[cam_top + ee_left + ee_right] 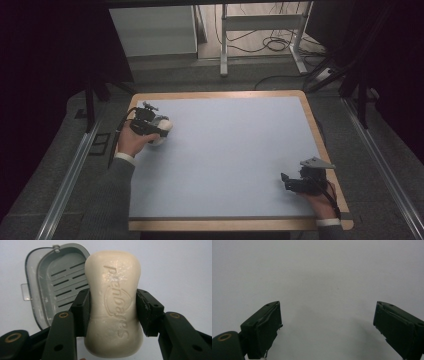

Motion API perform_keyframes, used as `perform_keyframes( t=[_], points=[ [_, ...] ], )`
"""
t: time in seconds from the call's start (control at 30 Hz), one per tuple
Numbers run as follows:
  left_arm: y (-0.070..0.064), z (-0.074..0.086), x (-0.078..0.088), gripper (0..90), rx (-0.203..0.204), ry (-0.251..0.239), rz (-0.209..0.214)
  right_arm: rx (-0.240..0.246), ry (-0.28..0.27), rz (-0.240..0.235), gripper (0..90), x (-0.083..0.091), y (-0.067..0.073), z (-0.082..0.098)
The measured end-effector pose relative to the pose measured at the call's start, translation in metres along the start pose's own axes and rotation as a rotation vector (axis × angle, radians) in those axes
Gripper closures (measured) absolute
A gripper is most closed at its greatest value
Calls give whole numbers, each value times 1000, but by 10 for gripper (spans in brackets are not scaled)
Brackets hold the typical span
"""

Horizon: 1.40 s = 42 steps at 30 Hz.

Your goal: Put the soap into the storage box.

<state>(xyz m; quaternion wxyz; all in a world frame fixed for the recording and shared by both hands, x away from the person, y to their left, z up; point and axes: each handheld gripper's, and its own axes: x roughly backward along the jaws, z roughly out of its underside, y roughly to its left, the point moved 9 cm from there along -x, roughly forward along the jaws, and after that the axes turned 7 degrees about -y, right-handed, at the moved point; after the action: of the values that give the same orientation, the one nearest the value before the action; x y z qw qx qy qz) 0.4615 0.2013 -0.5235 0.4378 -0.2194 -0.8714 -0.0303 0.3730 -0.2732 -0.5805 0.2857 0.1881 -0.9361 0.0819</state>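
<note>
While clamped, soap bar (113,305) upright

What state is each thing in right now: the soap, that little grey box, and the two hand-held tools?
Bar of soap: lifted, clamped at its waist.
Soap box: open, slotted tray empty.
Left tool: shut on the soap.
Right tool: open, holding nothing, near the table.

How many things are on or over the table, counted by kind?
Soap: 1
Soap box, open: 1
Grippers, left holding the soap, right empty: 2
Total: 4
</note>
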Motion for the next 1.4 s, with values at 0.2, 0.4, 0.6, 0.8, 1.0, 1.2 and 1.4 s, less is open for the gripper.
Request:
perform_keyframes(
  t=[0.2, 0.4, 0.6, 0.8, 1.0, 1.2, 1.4],
  points=[
    [7, 0, -1, 494, 20, -1, -8, 2, 2, 2, 77, 0, -1, 0],
    [12, -1, -4, 494, 36, -2, -12, 2, 3, 3, 77, 0, -1, 1],
    [19, -1, -8, 494, 54, 2, -24, 2, 4, 2, 77, -1, -1, 1],
    [25, -2, -14, 493, 75, 4, -36, 2, 7, 3, 77, -2, -1, 2],
    [32, -3, -18, 493, 97, 0, -56, 3, 10, 2, 77, -2, 0, 3],
    [34, -1, -24, 493, 88, 12, -80, 6, 13, 4, 77, -3, -1, 3],
    [33, -1, -28, 491, 69, 13, -100, 5, 14, 4, 77, -3, -2, 3]
  ],
)
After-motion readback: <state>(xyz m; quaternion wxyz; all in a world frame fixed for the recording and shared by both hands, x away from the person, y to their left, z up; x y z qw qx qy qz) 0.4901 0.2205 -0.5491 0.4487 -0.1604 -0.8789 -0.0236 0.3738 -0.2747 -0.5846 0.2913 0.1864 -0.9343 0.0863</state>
